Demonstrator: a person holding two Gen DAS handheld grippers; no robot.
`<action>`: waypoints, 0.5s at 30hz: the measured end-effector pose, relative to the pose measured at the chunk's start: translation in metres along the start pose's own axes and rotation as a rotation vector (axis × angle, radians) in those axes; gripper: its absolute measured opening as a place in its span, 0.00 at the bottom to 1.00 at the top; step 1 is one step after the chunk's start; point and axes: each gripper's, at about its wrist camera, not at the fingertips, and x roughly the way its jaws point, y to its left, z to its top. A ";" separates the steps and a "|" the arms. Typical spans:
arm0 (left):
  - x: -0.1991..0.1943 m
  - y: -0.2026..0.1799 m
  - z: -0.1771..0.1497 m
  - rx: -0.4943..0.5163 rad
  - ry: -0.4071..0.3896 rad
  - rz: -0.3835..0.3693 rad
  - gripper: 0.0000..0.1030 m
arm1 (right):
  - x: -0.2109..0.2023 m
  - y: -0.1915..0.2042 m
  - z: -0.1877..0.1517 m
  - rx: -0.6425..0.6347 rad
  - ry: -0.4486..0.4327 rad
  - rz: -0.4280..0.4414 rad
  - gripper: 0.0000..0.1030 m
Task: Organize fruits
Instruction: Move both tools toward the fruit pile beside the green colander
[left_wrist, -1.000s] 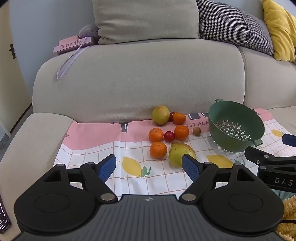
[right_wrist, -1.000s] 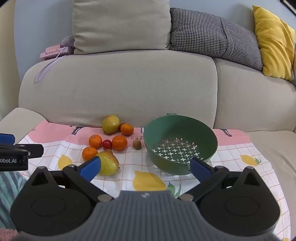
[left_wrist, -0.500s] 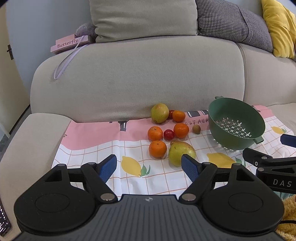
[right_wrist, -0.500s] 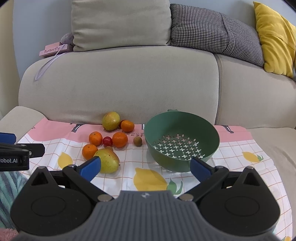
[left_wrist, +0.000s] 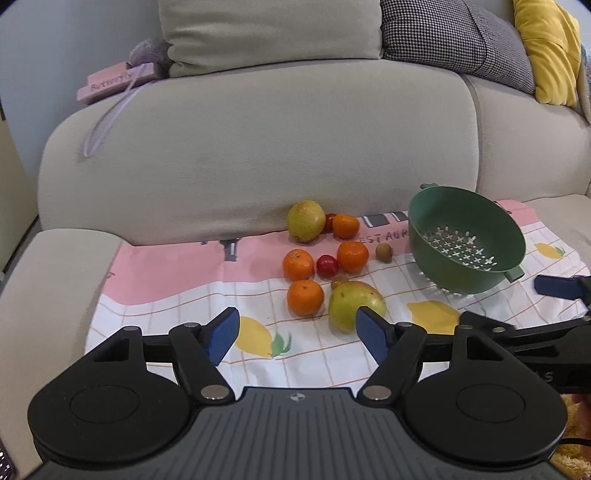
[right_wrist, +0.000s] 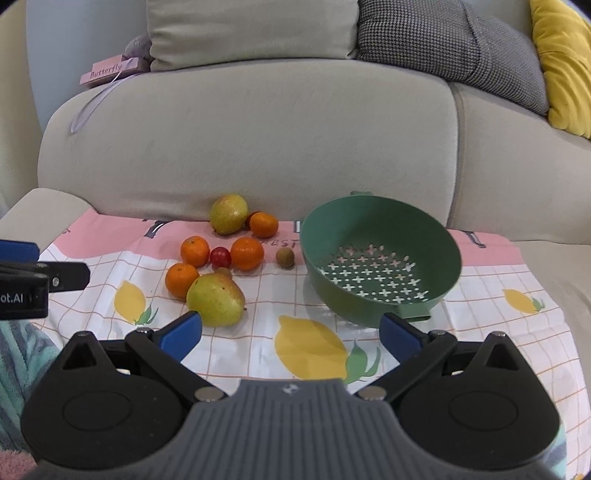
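Note:
Fruit lies on a lemon-print cloth (left_wrist: 177, 314) on a sofa seat. Nearest is a green pear (left_wrist: 351, 301) (right_wrist: 216, 299), with several oranges behind it, one (left_wrist: 305, 297) (right_wrist: 181, 280) right beside it. A small red fruit (left_wrist: 327, 265) (right_wrist: 221, 257) and a brown kiwi (left_wrist: 384, 252) (right_wrist: 285, 257) lie among them, and a second pear (left_wrist: 306, 220) (right_wrist: 228, 213) rests against the backrest. An empty green colander (left_wrist: 466, 240) (right_wrist: 380, 254) stands to the right. My left gripper (left_wrist: 297, 334) hovers short of the near pear, jaws closing with nothing between them. My right gripper (right_wrist: 290, 334) is open in front of the colander.
The beige sofa backrest (left_wrist: 258, 147) rises right behind the fruit, with cushions on top: beige, houndstooth (left_wrist: 458, 37) and yellow (left_wrist: 550, 48). A pink "Butterfly" box (right_wrist: 107, 72) sits on the backrest at left. The sofa armrest (left_wrist: 48, 295) borders the cloth on the left.
Both views have closed in slightly on the fruit and colander. The left gripper's blue pads stand a little nearer each other than before.

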 end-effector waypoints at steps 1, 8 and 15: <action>0.002 0.000 0.001 0.002 0.007 -0.012 0.82 | 0.003 0.000 0.001 -0.009 0.003 0.003 0.88; 0.024 0.009 0.007 -0.017 0.072 -0.050 0.81 | 0.026 0.008 0.007 -0.068 0.007 0.081 0.71; 0.050 0.014 0.014 -0.034 0.147 -0.106 0.78 | 0.061 0.023 0.013 -0.161 0.030 0.143 0.67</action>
